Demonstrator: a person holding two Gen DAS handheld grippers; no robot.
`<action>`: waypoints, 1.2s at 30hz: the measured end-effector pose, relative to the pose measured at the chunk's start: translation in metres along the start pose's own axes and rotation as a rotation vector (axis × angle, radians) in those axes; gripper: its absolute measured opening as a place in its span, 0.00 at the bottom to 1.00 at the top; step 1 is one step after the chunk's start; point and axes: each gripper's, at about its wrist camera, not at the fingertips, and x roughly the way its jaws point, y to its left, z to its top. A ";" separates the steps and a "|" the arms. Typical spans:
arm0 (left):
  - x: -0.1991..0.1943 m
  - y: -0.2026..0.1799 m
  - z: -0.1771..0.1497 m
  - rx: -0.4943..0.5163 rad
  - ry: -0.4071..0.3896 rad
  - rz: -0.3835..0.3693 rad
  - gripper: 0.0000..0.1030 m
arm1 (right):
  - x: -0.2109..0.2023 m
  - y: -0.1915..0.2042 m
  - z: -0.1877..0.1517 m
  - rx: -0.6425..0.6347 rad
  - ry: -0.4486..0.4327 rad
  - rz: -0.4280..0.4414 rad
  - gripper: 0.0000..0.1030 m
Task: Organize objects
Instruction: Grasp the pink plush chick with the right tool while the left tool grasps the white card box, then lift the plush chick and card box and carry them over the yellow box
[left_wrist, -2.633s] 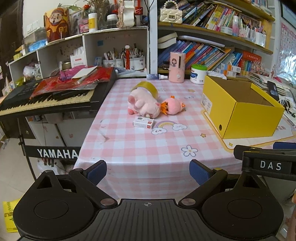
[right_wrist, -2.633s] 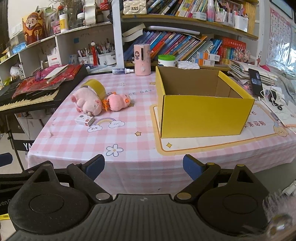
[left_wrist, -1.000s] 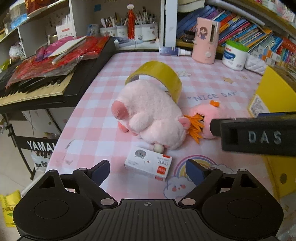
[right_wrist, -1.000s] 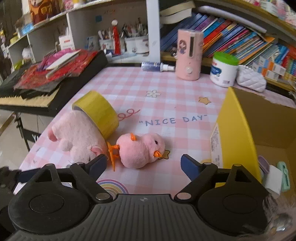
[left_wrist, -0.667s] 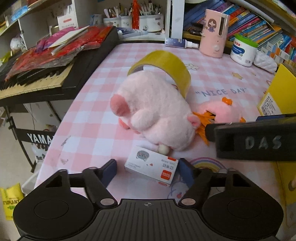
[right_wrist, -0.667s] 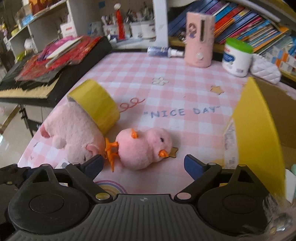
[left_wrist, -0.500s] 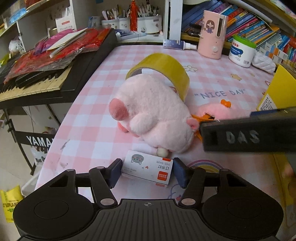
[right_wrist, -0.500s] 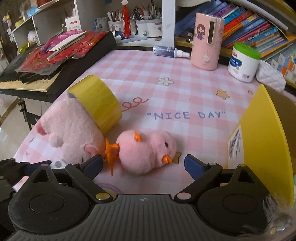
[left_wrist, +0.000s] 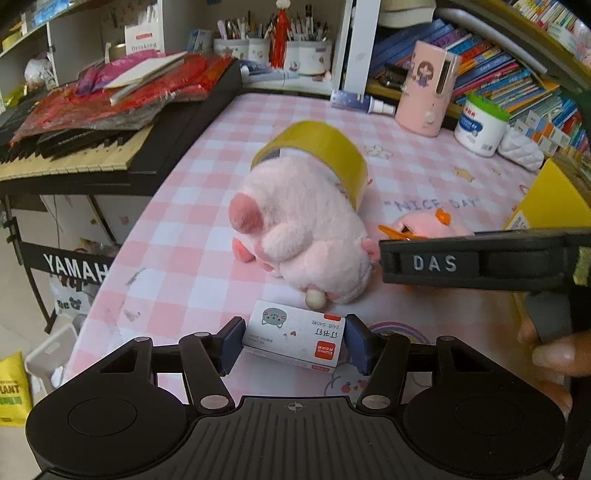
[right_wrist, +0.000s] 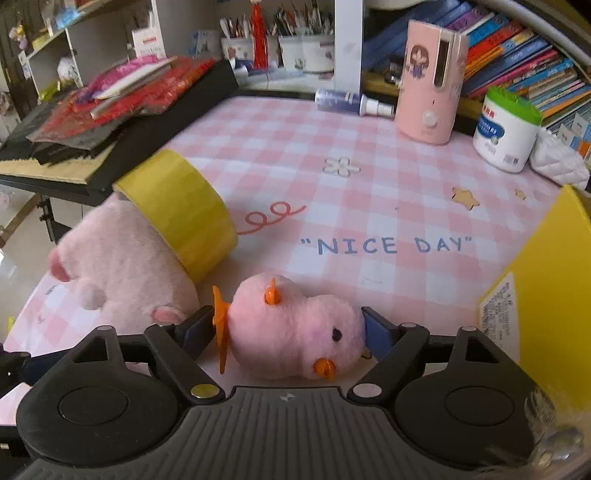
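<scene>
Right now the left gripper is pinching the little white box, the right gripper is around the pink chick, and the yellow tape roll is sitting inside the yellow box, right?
Not quite. The yellow tape roll is not in the yellow box; it leans on the pink pig plush on the table, as the right wrist view shows. The left gripper does pinch the white box, and the right gripper is around the pink chick.

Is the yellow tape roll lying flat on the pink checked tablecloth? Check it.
No: the yellow tape roll is tilted, propped against the big pink plush pig.
</scene>
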 end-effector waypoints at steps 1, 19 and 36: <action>-0.003 0.000 0.000 0.002 -0.009 -0.005 0.56 | -0.005 0.000 -0.001 0.003 -0.007 -0.006 0.79; -0.100 0.005 -0.036 0.038 -0.177 -0.084 0.55 | -0.136 0.007 -0.054 0.066 -0.163 -0.063 0.79; -0.178 0.025 -0.115 0.081 -0.193 -0.115 0.56 | -0.215 0.056 -0.146 0.158 -0.166 -0.118 0.79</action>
